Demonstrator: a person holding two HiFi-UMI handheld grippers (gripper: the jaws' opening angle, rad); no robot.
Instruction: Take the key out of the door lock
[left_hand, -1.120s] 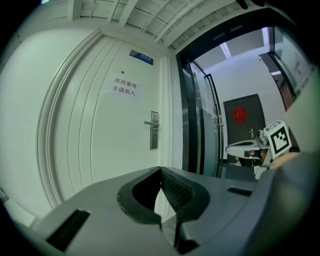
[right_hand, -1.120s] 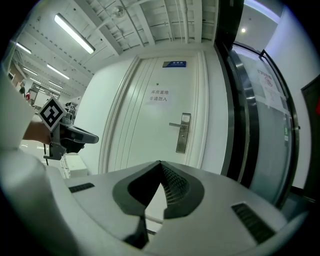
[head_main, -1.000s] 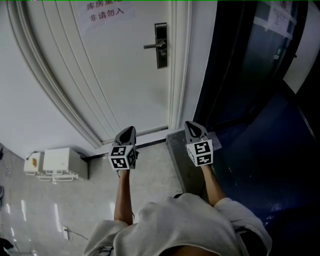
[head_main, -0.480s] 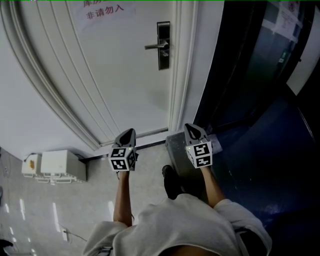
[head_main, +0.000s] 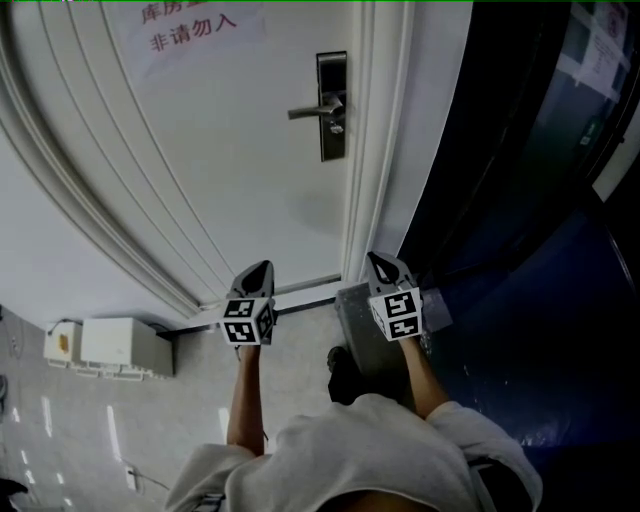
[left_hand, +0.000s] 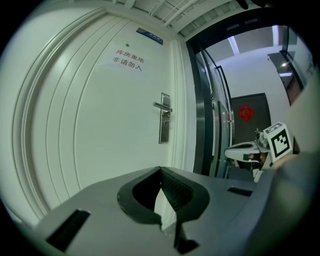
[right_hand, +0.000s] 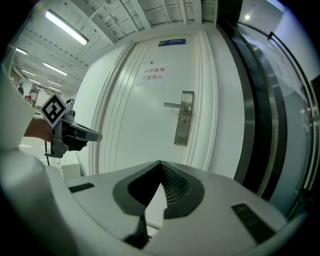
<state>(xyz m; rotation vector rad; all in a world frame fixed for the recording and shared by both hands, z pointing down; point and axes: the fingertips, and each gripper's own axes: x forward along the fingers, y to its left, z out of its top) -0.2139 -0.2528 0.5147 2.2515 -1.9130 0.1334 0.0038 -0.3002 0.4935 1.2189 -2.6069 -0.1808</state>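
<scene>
A white door fills the head view, with a steel lock plate (head_main: 333, 105) and lever handle (head_main: 313, 110) high on its right side. A small key (head_main: 338, 127) seems to stick out just under the lever, too small to be sure. The plate also shows ahead in the left gripper view (left_hand: 164, 118) and the right gripper view (right_hand: 185, 117). My left gripper (head_main: 261, 266) and right gripper (head_main: 377, 259) are held side by side, far short of the lock. Both are shut, tips together (left_hand: 160, 169) (right_hand: 160, 162), with nothing in them.
A paper sign with red characters (head_main: 190, 30) is stuck on the door. White box units (head_main: 105, 345) sit on the floor at the left wall. A grey metal block (head_main: 362, 325) stands by the door frame. Dark glass panels (head_main: 520, 150) run along the right. A shoe (head_main: 342, 372) is on the tiles.
The door and lock plate have drawn nearer and sit lower in the head view. A shoe has stepped into sight. Both grippers advanced together and stayed shut.
</scene>
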